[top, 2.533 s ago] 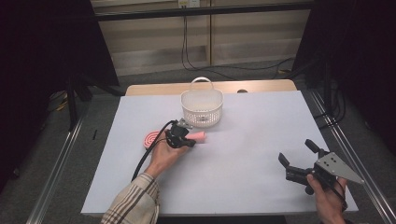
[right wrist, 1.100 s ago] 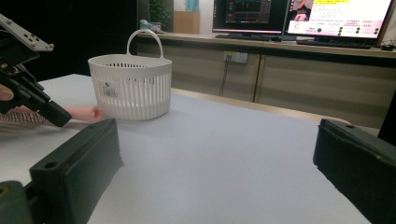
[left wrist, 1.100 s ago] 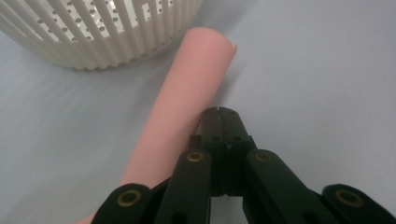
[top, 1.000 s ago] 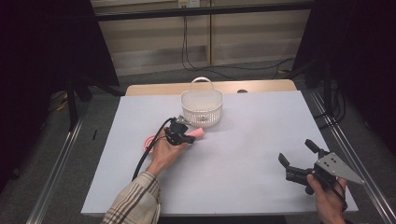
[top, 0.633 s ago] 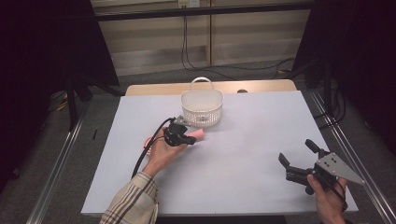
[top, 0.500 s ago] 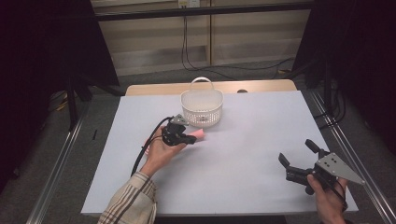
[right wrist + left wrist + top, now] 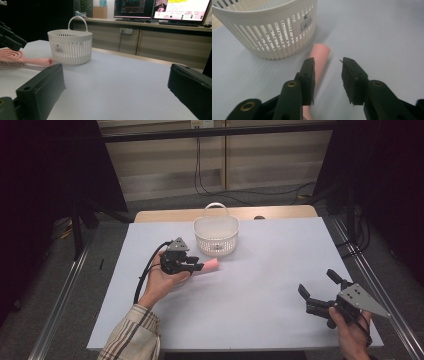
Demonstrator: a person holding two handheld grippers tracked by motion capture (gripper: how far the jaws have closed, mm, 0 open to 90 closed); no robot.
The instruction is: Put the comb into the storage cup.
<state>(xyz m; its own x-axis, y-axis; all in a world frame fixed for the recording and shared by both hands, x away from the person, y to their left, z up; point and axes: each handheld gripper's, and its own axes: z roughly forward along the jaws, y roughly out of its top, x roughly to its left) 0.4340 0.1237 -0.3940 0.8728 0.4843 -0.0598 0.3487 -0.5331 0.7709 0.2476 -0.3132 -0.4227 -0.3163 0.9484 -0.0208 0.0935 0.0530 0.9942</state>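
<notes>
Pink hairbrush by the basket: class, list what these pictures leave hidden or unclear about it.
- High view: the left gripper and hand cover the pink hairbrush's head.
- Left gripper view: a jaw hides part of the handle; the bottom edge cuts off the rest.
- Right gripper view: the left edge crops its head; bristles blurred.

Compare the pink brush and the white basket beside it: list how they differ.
The pink brush lies flat on the table, while the white basket stands upright. The brush is long and low with a solid handle; the basket is round, taller, with slotted walls and an arched handle on top. The brush's handle runs under the left gripper; the basket is untouched. Both look like plastic.
</notes>
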